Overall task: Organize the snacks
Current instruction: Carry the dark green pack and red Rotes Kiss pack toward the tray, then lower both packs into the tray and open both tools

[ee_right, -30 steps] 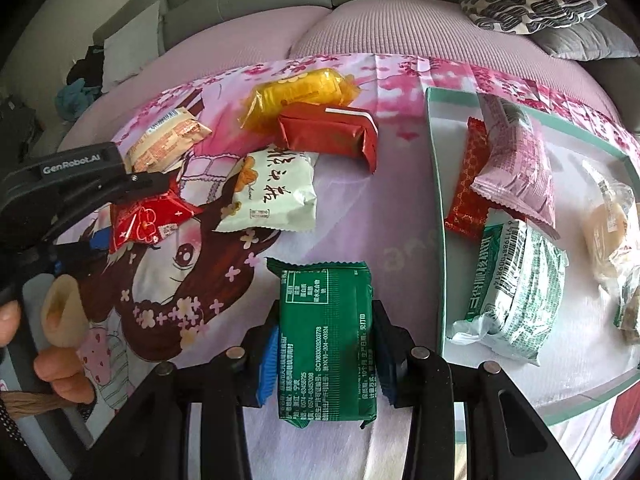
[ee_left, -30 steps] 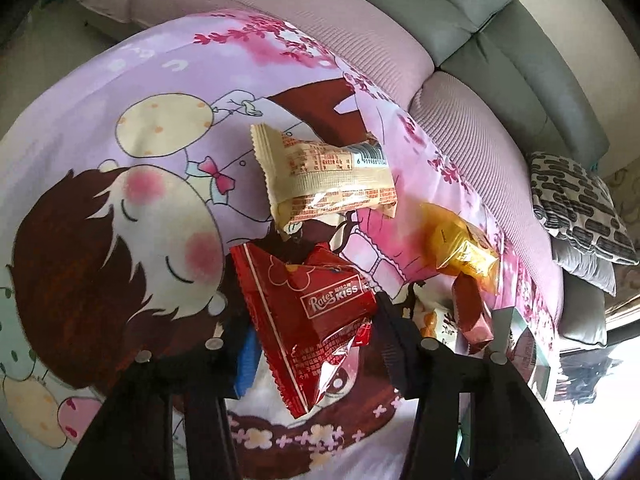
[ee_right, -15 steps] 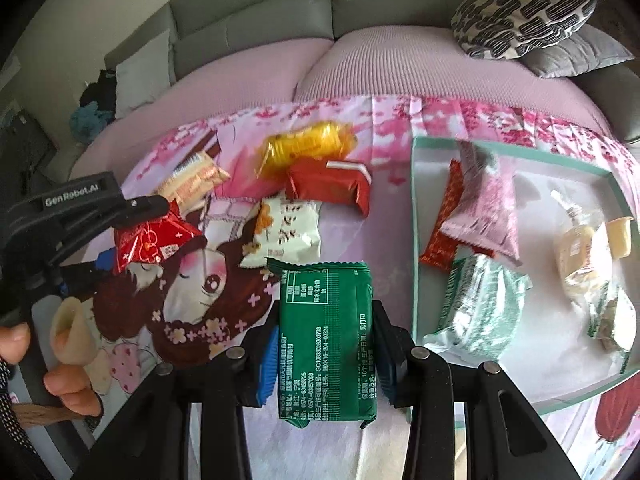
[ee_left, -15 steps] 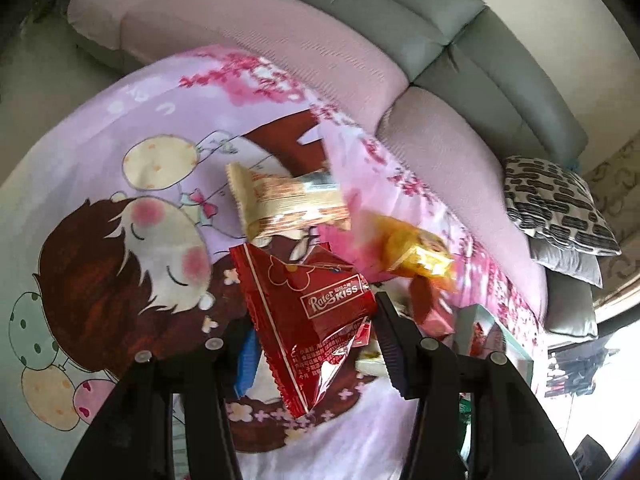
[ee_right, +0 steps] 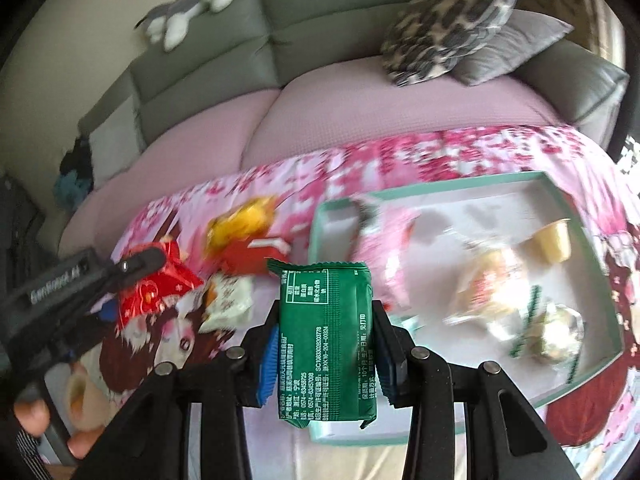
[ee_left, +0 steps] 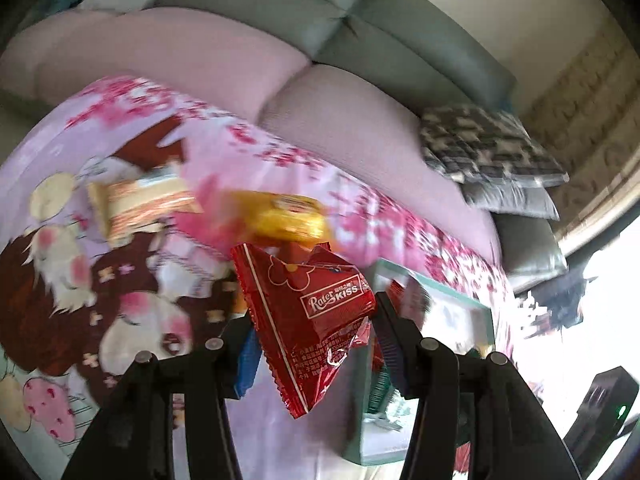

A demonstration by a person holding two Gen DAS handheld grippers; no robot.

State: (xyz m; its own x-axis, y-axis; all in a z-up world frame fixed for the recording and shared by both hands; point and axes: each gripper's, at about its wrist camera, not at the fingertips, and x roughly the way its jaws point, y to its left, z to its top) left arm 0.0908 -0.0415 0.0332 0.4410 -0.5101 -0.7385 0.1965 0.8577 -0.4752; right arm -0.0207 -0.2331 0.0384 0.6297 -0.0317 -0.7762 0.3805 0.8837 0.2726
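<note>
Two grippers, both clenched: left gripper [ee_left: 312, 320] on red Kiss packet [ee_left: 310, 320], right gripper [ee_right: 325, 340] on green packet [ee_right: 327, 344], held above pink cartoon blanket [ee_right: 440, 152]. Teal tray [ee_right: 560, 196] of snacks at right; grey sofa [ee_right: 320, 12] behind. Loose packets beyond motion-blurred.

Right tool [ee_right: 325, 344] clamped on green snack pack [ee_right: 327, 344], pack upright between the blue pads [ee_right: 269, 362]. Left tool [ee_right: 86, 280] at frame left grips red snack pack [ee_right: 154, 286]. Teal-rimmed tray [ee_right: 576, 216] on the floral cloth [ee_right: 420, 152] contains pink pack [ee_right: 378, 256], yellow jelly cup [ee_right: 554, 240], and blurred wrapped items. Yellow pack [ee_right: 240, 226] and white pack [ee_right: 228, 302] lie on cloth.
</note>
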